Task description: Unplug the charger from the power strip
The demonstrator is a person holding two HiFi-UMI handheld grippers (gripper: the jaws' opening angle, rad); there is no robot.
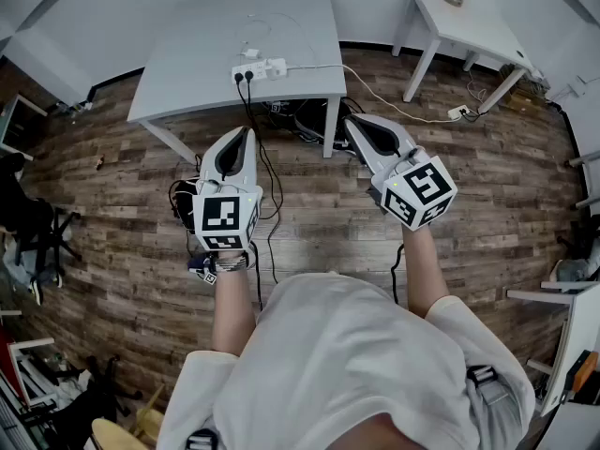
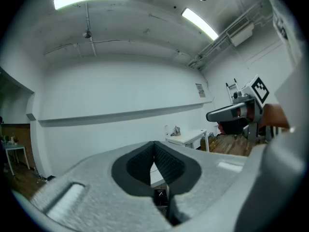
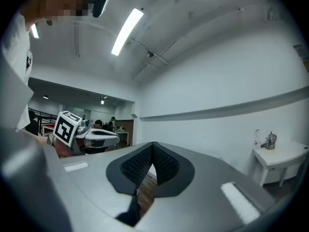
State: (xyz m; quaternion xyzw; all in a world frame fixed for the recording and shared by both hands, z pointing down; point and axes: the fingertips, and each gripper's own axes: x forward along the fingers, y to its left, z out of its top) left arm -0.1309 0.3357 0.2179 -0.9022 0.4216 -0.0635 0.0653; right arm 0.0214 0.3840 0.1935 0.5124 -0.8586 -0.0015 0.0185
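Charger (image 1: 277,67), a small white block, sits plugged in at the right end of the white power strip (image 1: 253,69). The strip lies near the front edge of the grey table (image 1: 178,64), and at this size the charger's prongs and socket cannot be made out. A thin white cord (image 1: 255,30) loops on the tabletop behind the strip. Two black plugs (image 1: 245,77) sit at the strip's left end, their cables dropping over the table edge. Well short of the table, both grippers are held out level over the wooden floor (image 1: 309,214), side by side and apart from each other. The left gripper (image 1: 247,133) points straight at the table's front edge. The right gripper (image 1: 350,122) angles inward towards it. Each gripper's own view shows its ribbed pads pressed together with nothing between them. Bare forearms reach forward from a white shirt (image 1: 347,373), and the marker cubes cover most of both hands. A white side table (image 1: 469,28) stands at the upper right, partly cut off.
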